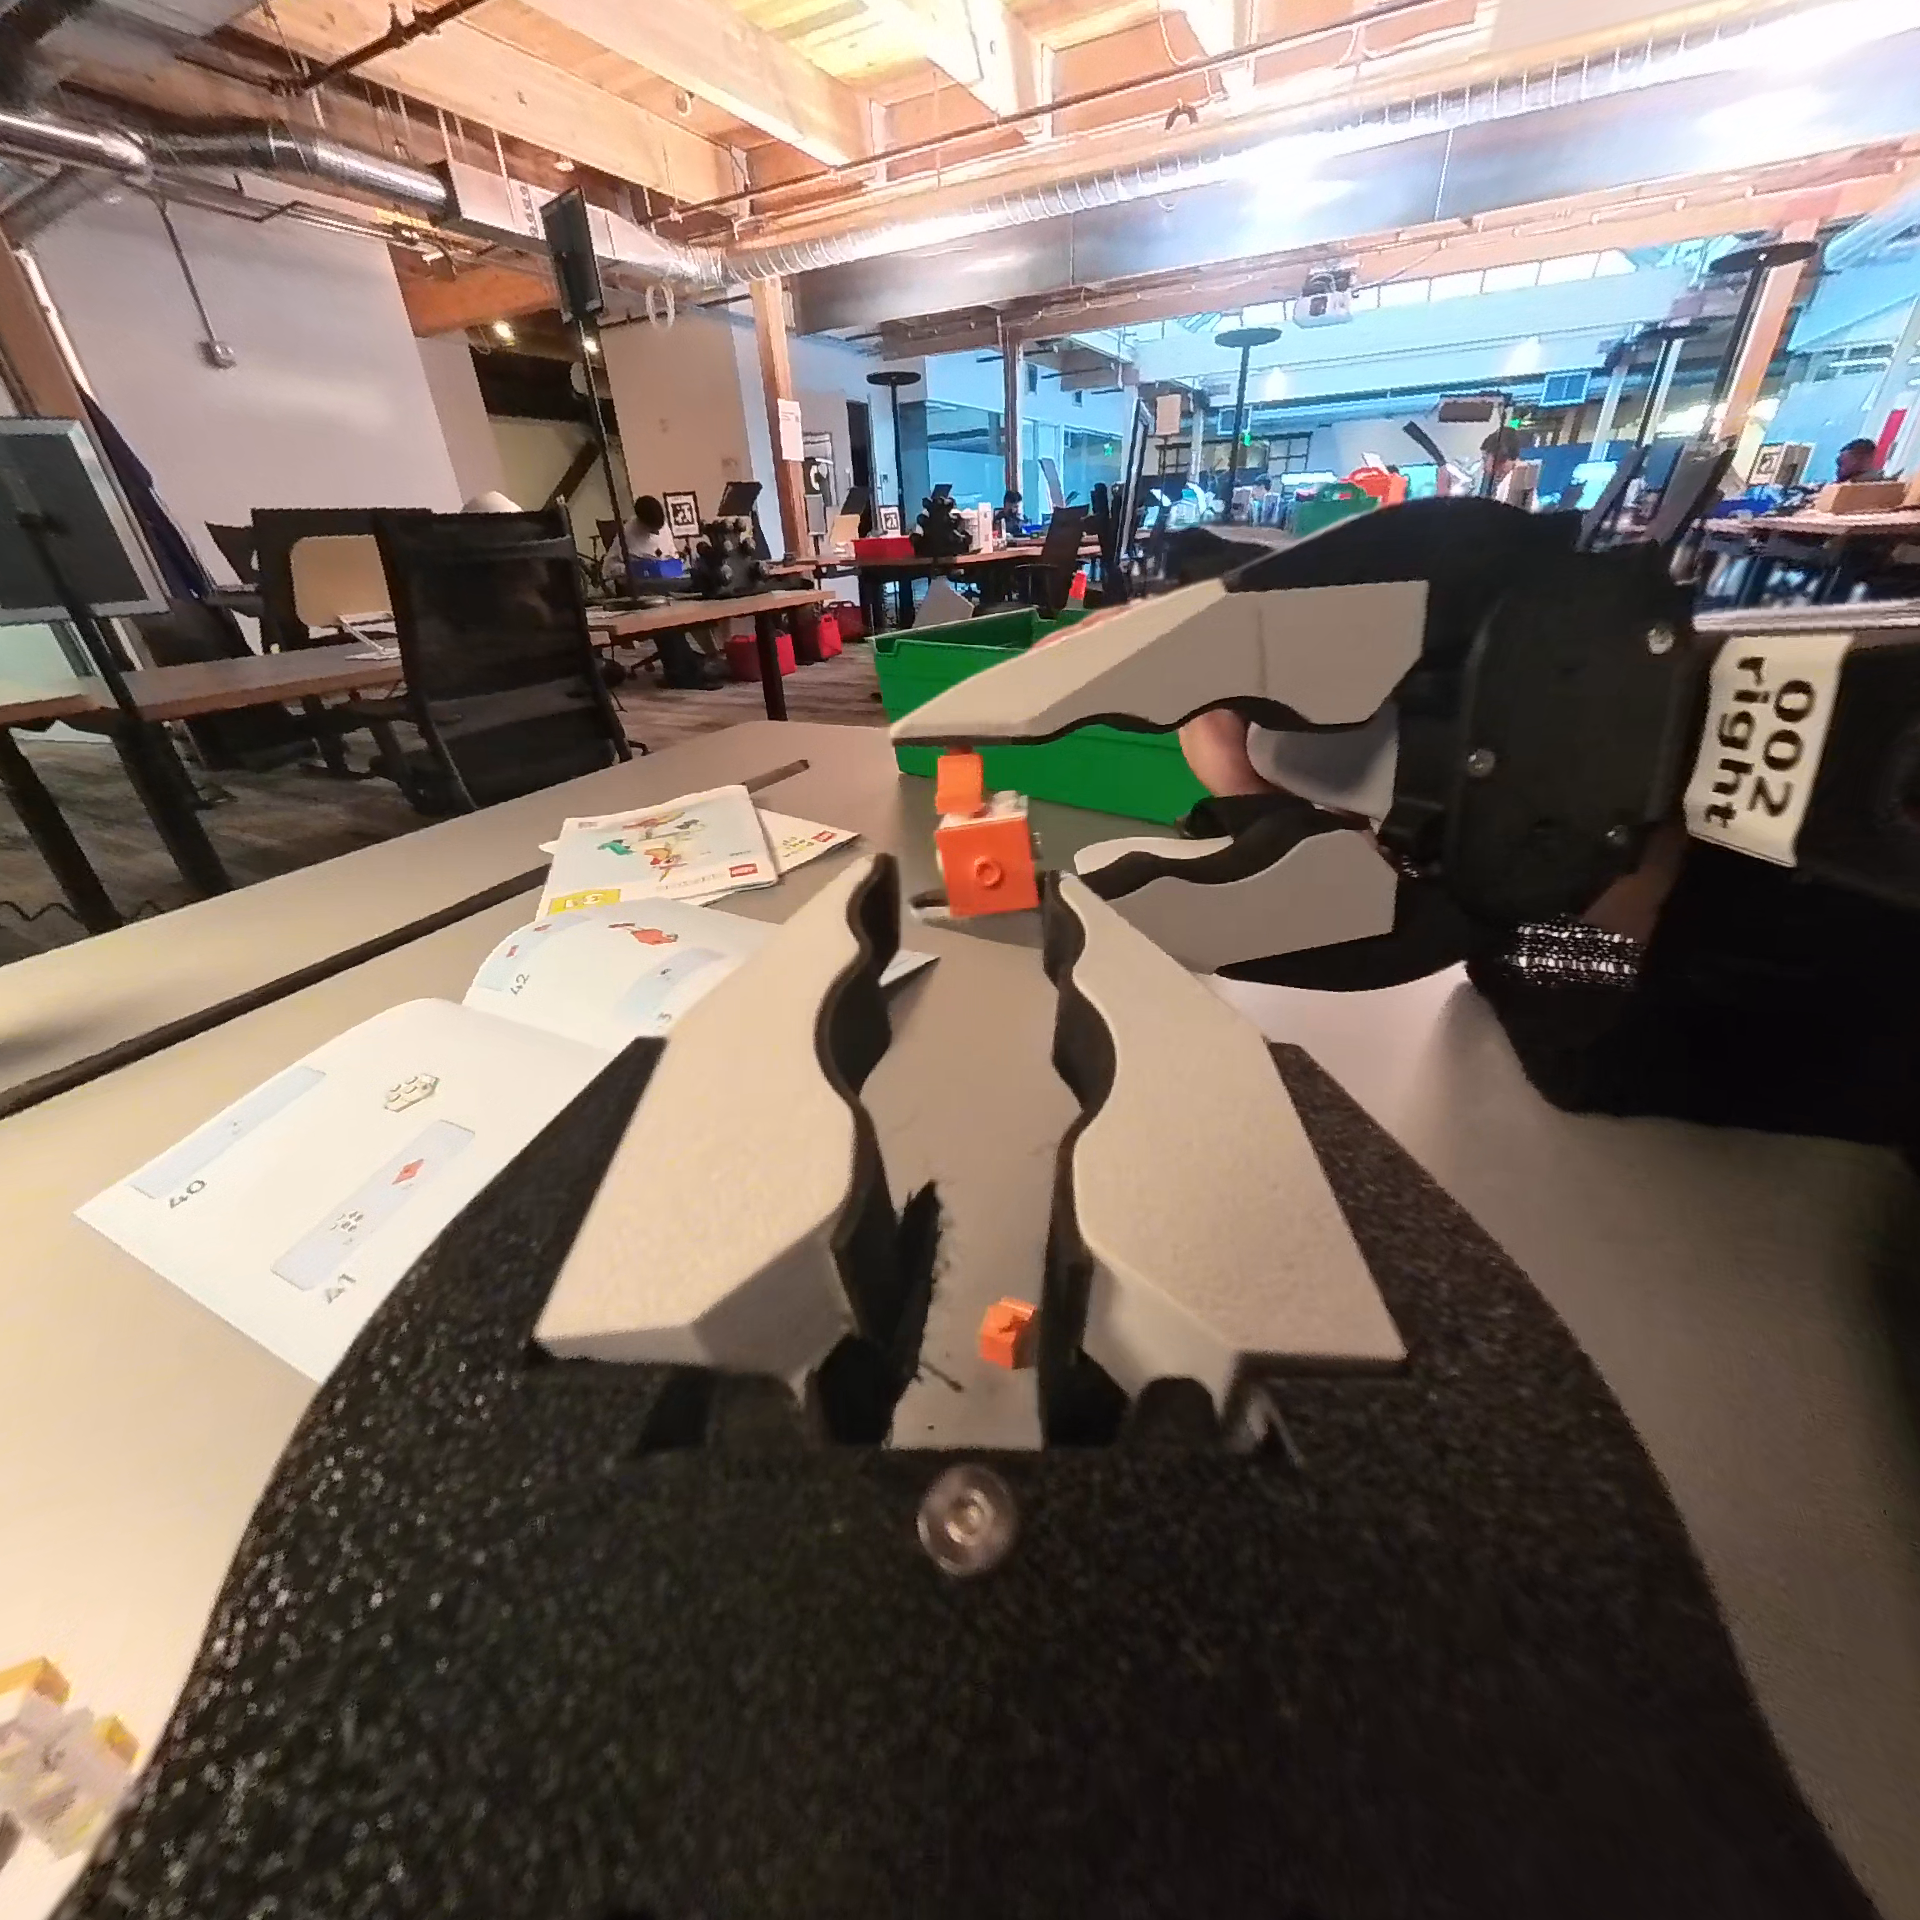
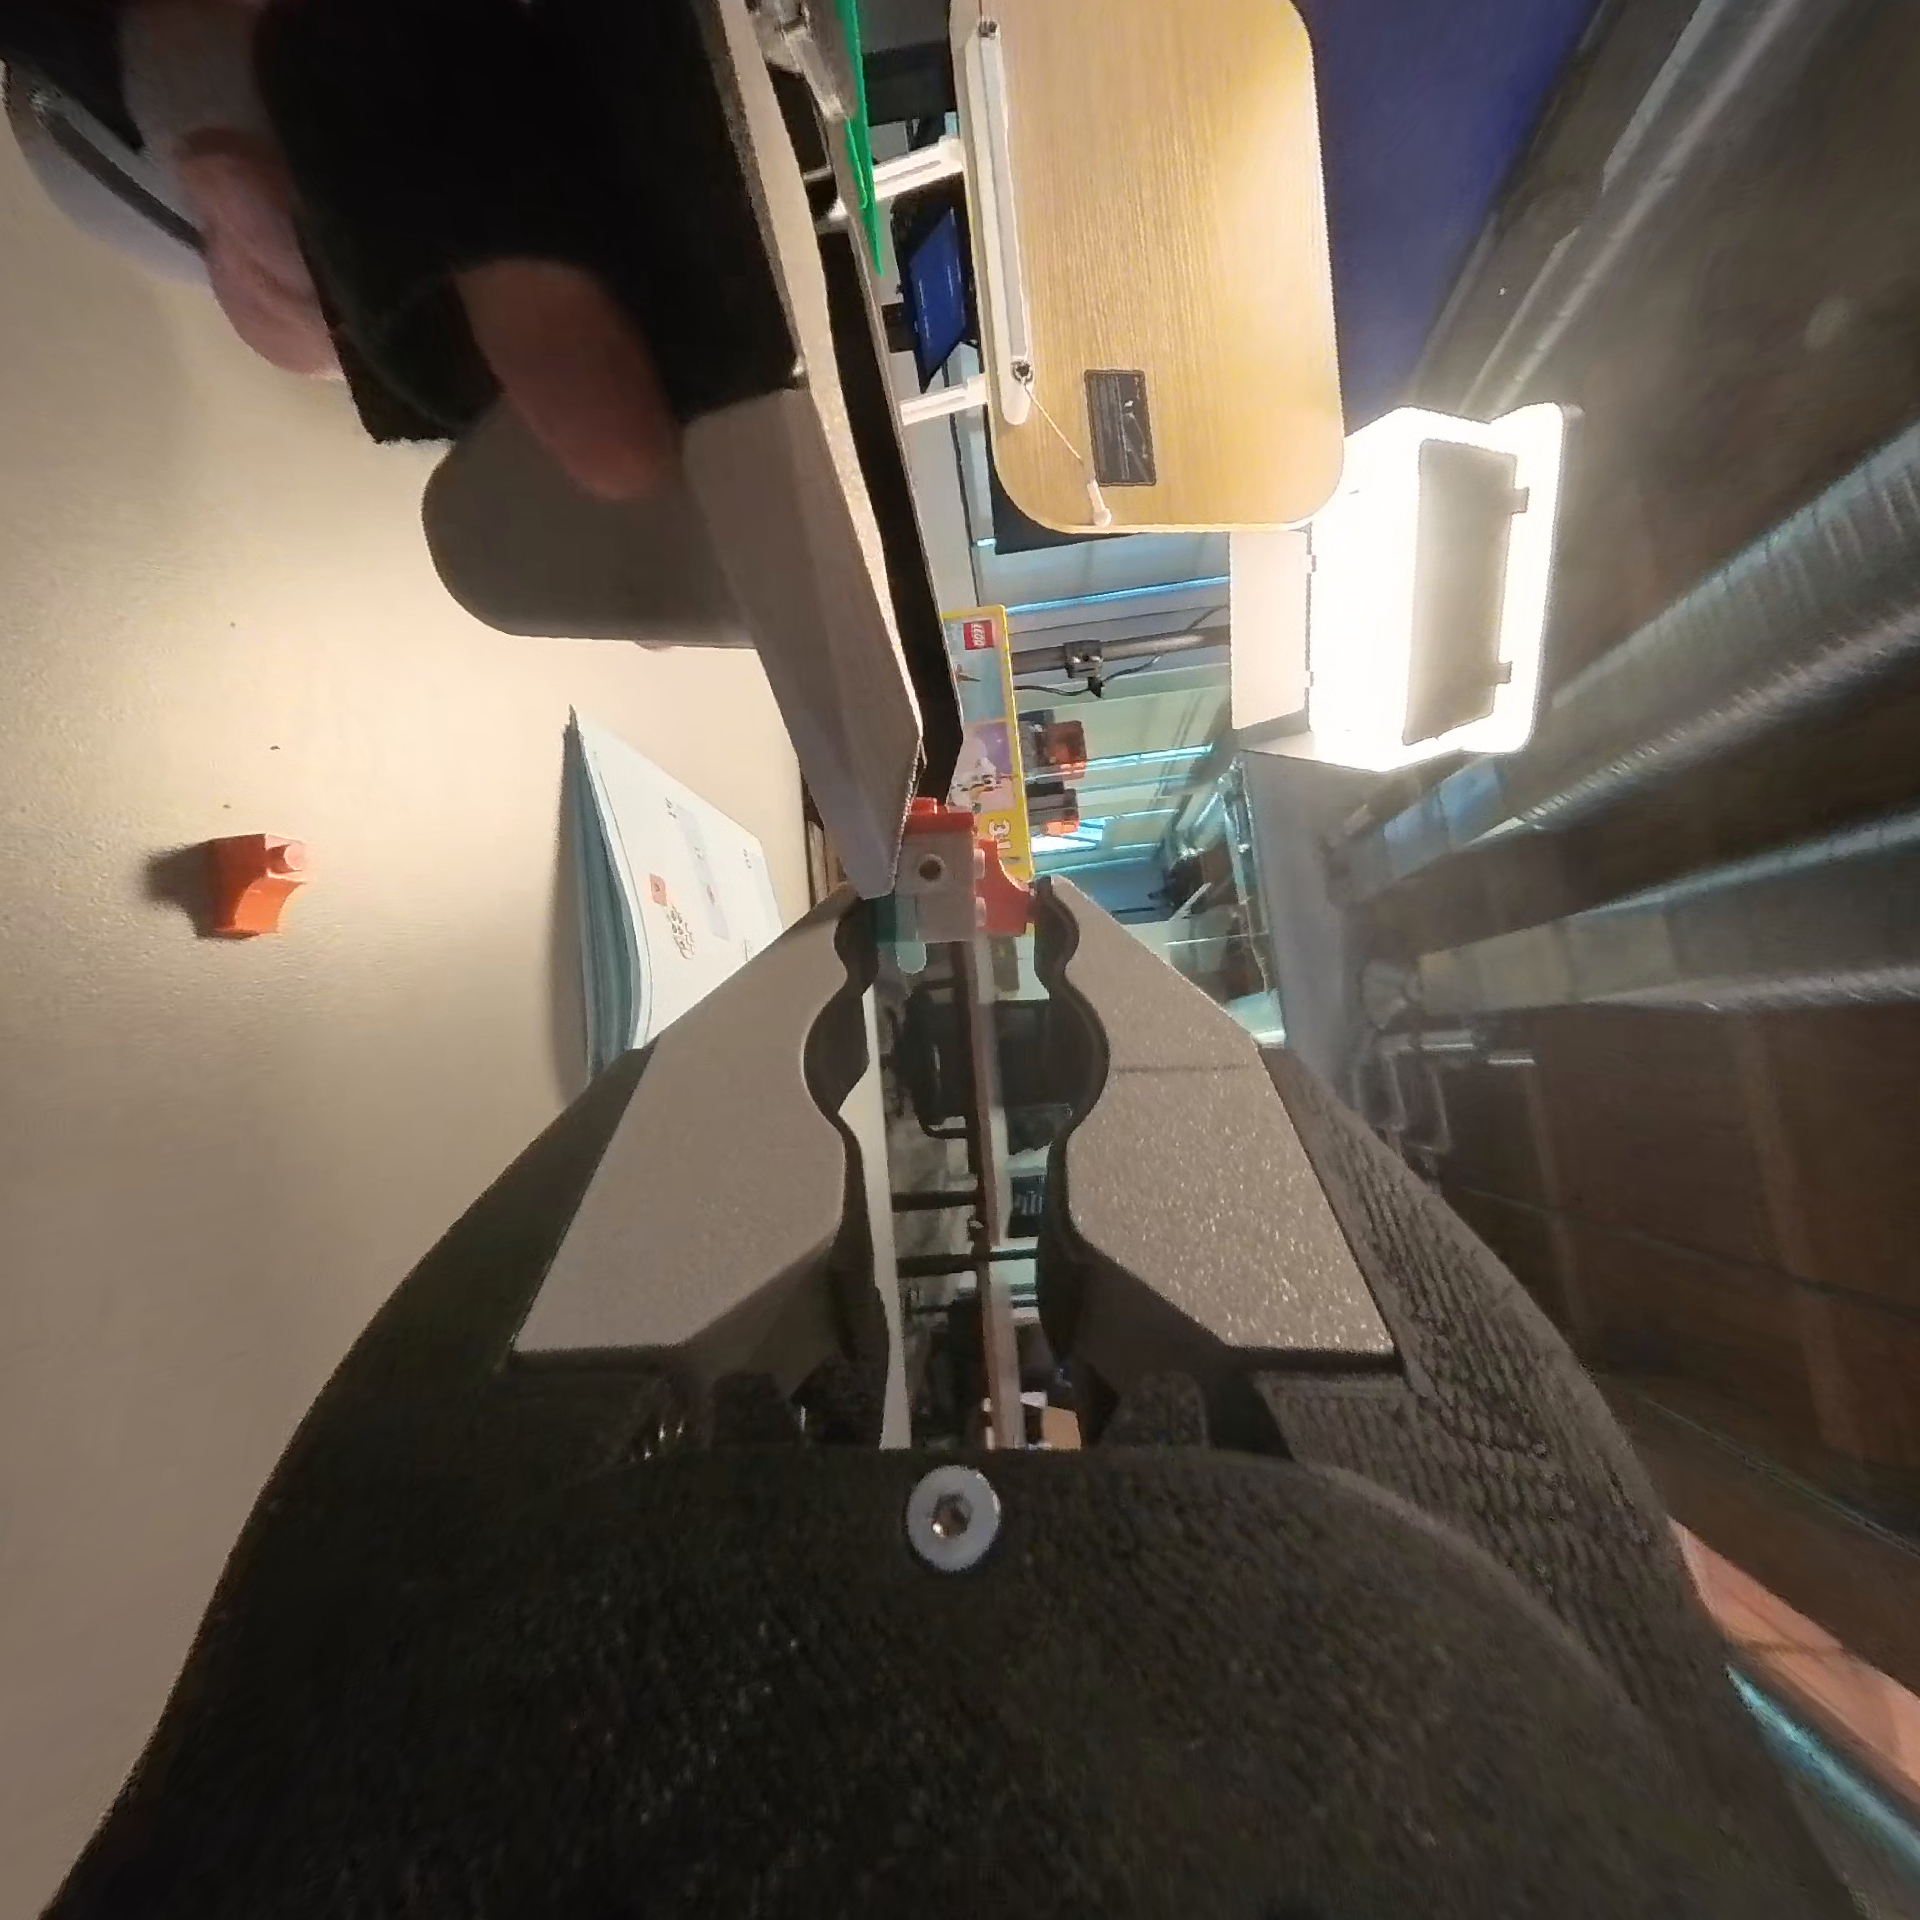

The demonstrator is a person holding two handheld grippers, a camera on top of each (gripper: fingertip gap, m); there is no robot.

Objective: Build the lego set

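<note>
A small orange and grey lego assembly (image 1: 985,868) is held in the air above the grey table (image 1: 1558,1299). My left gripper (image 1: 971,883) is shut on it from the sides, fingers nearly level. My right gripper (image 1: 920,821) comes in from the right, turned on its side, and is shut on the same assembly from above and below. In the right wrist view the assembly (image 2: 951,883) sits between my right gripper's (image 2: 956,902) tips, with one left finger (image 2: 831,644) touching it. A loose orange piece (image 1: 1006,1333) lies on the table below and also shows in the right wrist view (image 2: 249,883).
An open instruction booklet (image 1: 364,1143) lies left of the grippers, with more booklets (image 1: 675,852) behind it. A green bin (image 1: 1039,748) stands at the far table edge. Yellow and white lego pieces (image 1: 52,1745) lie at the near left. A gloved hand (image 2: 520,208) holds the left gripper. The grippers are tip to tip, or close to it. Both grippers' tips are roughly 11 cm from the loose orange piece (image 1: 1006,1333). My right wrist view (image 2: 255,863) looks at it from another angle.
</note>
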